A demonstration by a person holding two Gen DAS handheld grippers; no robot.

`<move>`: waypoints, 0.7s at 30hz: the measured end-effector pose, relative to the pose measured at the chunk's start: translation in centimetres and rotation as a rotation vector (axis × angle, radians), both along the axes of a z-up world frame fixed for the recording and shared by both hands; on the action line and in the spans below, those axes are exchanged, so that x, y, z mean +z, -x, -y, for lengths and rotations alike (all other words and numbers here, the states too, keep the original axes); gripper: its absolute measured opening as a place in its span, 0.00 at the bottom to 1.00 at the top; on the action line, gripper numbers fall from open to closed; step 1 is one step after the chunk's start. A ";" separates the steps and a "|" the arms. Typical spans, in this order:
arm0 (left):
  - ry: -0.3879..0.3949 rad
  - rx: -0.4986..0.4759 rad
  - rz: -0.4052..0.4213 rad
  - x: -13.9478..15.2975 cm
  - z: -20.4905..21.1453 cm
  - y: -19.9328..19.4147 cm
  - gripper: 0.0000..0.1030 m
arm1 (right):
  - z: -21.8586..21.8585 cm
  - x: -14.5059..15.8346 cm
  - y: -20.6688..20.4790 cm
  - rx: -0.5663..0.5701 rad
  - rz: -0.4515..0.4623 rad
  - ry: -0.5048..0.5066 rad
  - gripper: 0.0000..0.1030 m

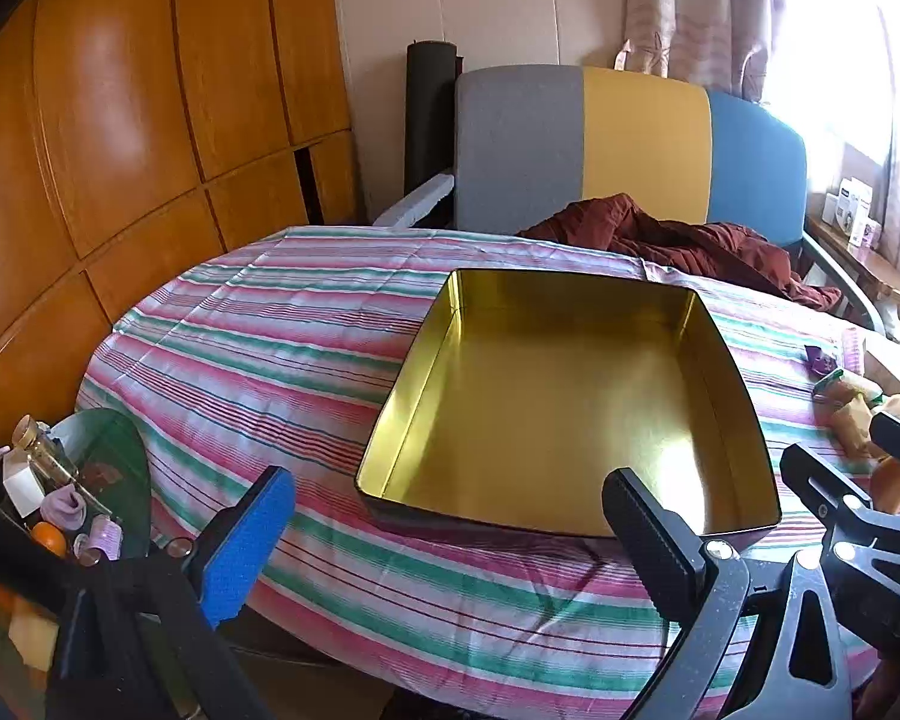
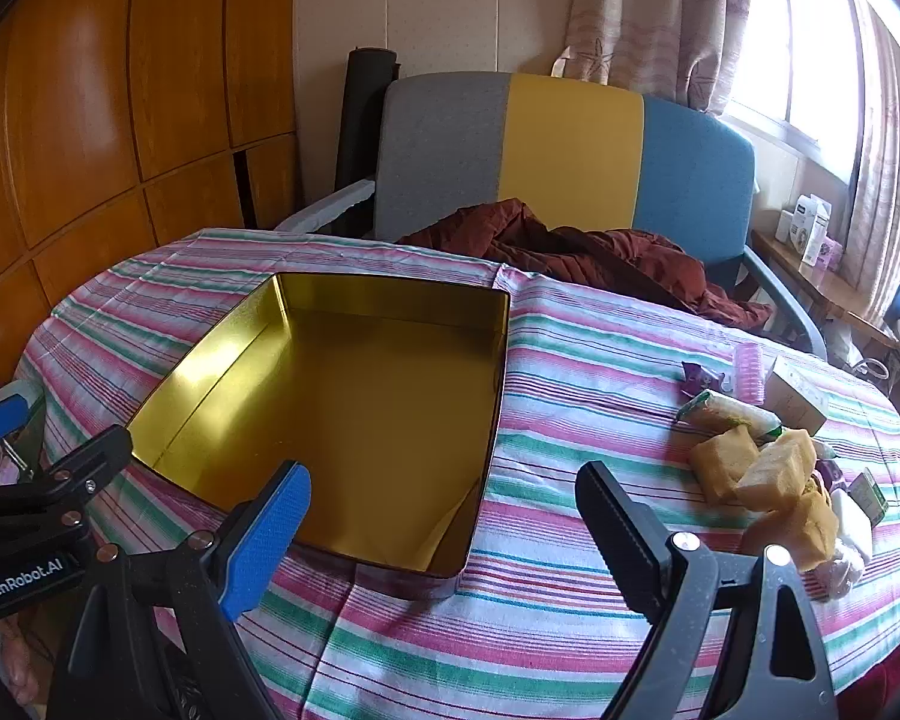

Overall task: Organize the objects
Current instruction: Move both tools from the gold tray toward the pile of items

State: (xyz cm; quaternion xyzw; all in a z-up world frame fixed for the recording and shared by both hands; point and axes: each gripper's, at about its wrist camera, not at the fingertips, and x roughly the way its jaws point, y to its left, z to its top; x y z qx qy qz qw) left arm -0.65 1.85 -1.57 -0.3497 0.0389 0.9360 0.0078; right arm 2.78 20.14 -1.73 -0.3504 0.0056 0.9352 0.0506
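**Both grippers open over a striped table with an empty gold tin**

While both grippers hover above a round table, an open rectangular tin with a shiny gold interior sits near the middle of the pink, green and white striped tablecloth. The tin holds nothing. The left gripper has its jaws spread wide and grips nothing, its fingertips near the tin's closest edge. The right gripper is likewise spread apart and empty, with its blue-padded finger over the tin's near corner. To the right of the tin, well apart from it, lies a loose pile of wrapped snacks, tan, white, green and purple. Behind the table stands a chair striped grey, yellow and blue, with a dark red garment draped across its seat.
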 end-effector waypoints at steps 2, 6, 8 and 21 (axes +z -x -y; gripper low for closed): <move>0.003 -0.008 0.003 -0.1 -0.4 0.2 1.00 | -0.3 -0.1 0.1 -0.002 0.003 0.003 0.89; 0.003 -0.029 0.012 -0.4 -1.0 0.5 1.00 | -1.0 -0.1 0.2 -0.005 0.003 0.014 0.89; -0.005 -0.043 0.022 -0.5 -1.1 0.7 1.00 | -1.2 0.0 0.1 -0.003 0.000 0.020 0.89; -0.071 -0.181 0.094 -1.3 -4.3 1.3 1.00 | -5.0 -0.3 -0.8 -0.051 0.037 0.081 0.89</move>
